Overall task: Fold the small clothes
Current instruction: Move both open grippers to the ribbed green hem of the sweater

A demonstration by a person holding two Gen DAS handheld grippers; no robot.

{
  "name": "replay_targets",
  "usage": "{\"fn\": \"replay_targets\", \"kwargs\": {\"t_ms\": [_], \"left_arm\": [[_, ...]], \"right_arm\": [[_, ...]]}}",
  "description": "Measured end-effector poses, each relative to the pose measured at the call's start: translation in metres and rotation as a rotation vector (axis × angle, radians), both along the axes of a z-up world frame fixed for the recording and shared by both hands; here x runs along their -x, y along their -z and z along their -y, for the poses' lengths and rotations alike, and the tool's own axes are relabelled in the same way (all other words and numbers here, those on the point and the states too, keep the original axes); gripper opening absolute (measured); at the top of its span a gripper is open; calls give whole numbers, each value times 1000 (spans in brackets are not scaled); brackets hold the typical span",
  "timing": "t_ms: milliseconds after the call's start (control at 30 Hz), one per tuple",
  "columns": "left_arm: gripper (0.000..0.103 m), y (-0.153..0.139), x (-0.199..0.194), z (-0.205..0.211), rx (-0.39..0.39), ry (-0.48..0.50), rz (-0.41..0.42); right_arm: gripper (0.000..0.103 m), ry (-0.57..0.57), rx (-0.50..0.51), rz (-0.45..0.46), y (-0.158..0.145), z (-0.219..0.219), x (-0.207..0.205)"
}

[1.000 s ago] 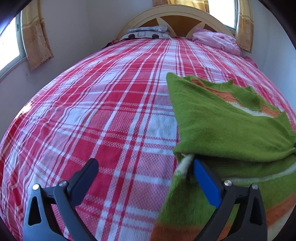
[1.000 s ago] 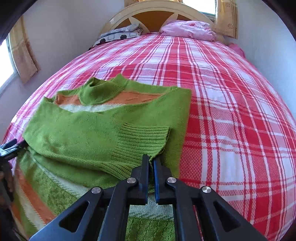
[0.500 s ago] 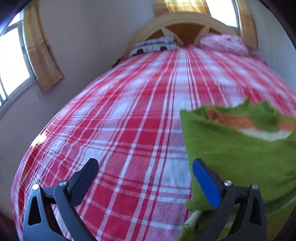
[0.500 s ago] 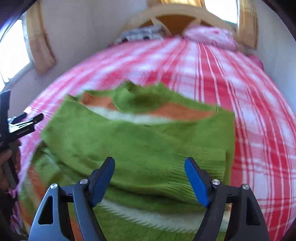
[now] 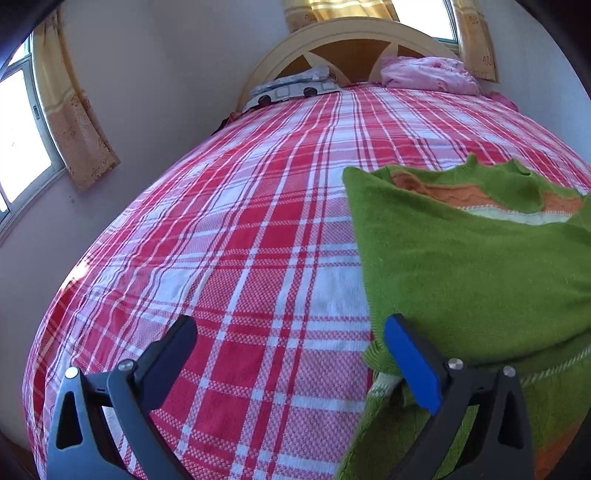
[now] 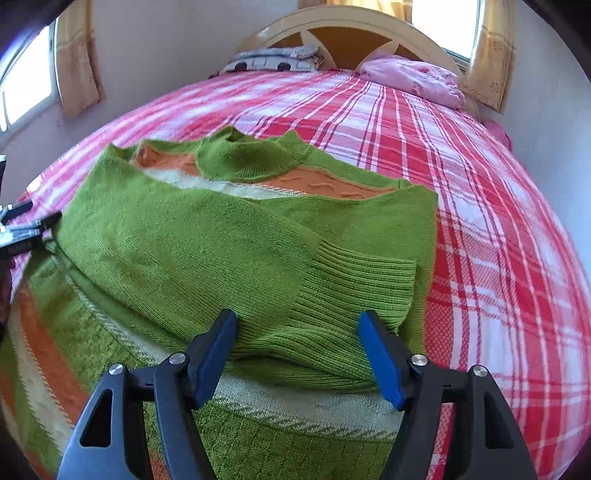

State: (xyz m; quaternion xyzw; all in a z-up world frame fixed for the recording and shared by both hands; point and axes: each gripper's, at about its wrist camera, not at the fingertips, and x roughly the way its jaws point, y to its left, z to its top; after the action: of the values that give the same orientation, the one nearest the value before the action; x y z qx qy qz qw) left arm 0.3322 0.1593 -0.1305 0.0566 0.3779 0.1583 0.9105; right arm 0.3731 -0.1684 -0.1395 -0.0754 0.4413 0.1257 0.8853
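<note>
Both grippers are hanging spread apart over the bed, gripping nothing. I am holding my right gripper [image 6: 297,347] just above the ribbed cuff [image 6: 354,291] of the green sweater [image 6: 207,251], its blue pads [image 6: 380,362] flanking the cuff's edge. That sleeve is lying folded across the sweater's chest, with the collar [image 6: 255,155] pointing toward twelve o'clock, at the headboard [image 6: 347,26]. I am keeping my left gripper [image 5: 291,347] over the red plaid bedsheet [image 5: 240,240], its right finger [image 5: 412,360] sitting against the sweater's left folded edge, toward four o'clock in the left wrist view. A pink pillow [image 6: 413,79] and a patterned pillow [image 6: 275,61] are resting by the headboard.
</note>
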Motion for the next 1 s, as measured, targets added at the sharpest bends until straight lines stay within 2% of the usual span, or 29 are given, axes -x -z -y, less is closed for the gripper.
{"fn": "replay_targets", "kwargs": {"t_ms": [200, 333, 567, 667, 800, 1000], "left_arm": [[103, -2, 0, 0, 6, 1, 5], [103, -7, 11, 0, 46, 25, 19], [103, -8, 24, 3, 88, 49, -3], [103, -11, 35, 4, 119, 59, 2], [103, -16, 53, 8, 127, 81, 17], [103, -22, 72, 16, 142, 107, 30]], "right_arm": [[69, 24, -16, -7, -6, 3, 5], [69, 18, -20, 13, -10, 4, 16], [70, 15, 6, 22, -9, -2, 25], [70, 17, 12, 25, -12, -3, 34], [70, 14, 2, 2, -12, -4, 52], [70, 16, -8, 13, -16, -7, 75]]}}
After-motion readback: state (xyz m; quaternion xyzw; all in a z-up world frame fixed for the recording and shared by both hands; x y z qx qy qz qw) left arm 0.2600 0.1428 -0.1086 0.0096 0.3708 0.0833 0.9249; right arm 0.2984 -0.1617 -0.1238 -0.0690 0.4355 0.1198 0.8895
